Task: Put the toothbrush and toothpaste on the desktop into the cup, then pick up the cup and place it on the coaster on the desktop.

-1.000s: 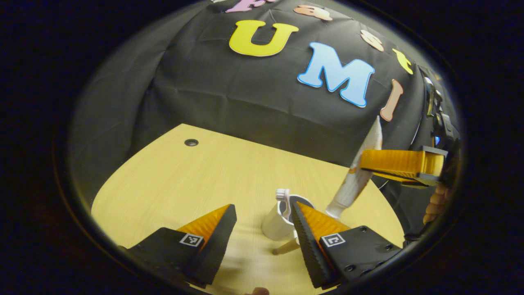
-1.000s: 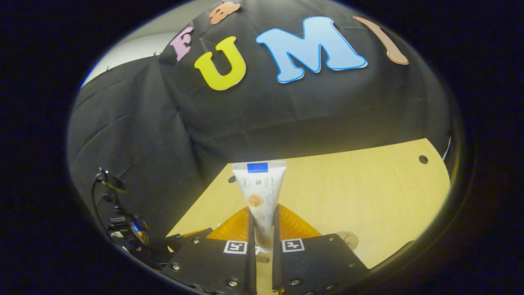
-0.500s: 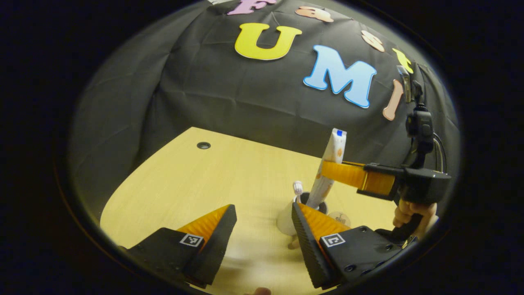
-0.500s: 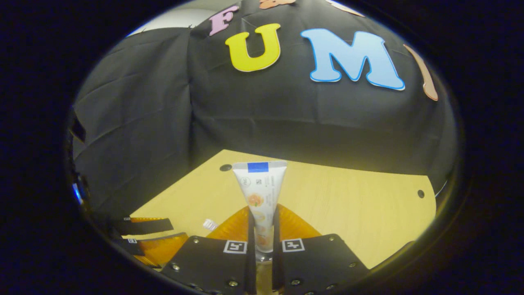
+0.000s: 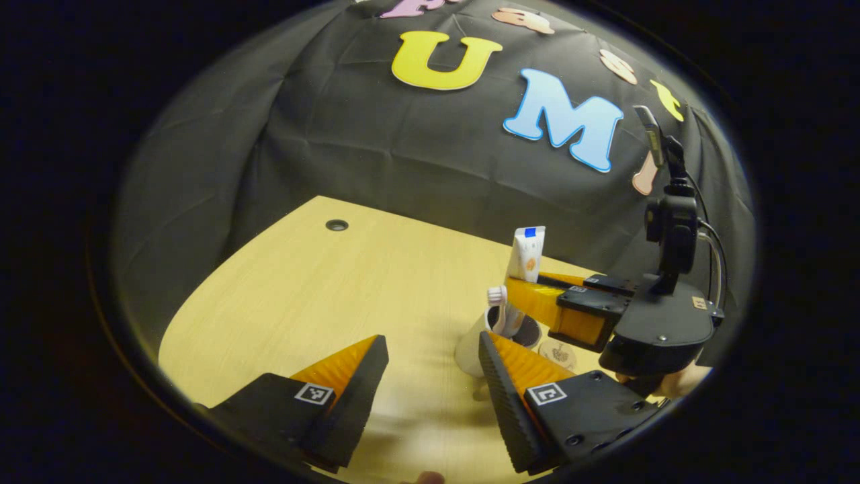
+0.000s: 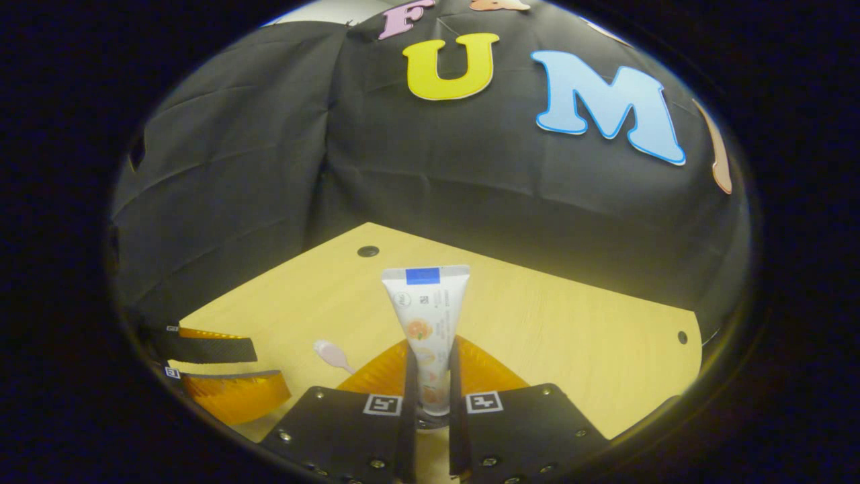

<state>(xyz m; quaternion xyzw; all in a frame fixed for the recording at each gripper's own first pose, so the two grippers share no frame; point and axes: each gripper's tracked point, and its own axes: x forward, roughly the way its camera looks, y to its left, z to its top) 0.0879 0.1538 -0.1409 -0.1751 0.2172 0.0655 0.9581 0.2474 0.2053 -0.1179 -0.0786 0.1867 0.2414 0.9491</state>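
Left tool [image 5: 430,376] hangs wide and empty just short of the cup [image 5: 478,344]; in the left gripper view the toothbrush [image 5: 497,299] already stands in that cup, and my right tool [image 5: 537,296] has brought the toothpaste [image 5: 525,252] down from its high tilt a second ago until its lower end dips into the mouth; the coaster [image 5: 557,353] lies just beside. In the right gripper view my right tool [image 6: 430,376] pinches the tube upright over the table [image 6: 571,336]; I judge release comes next.
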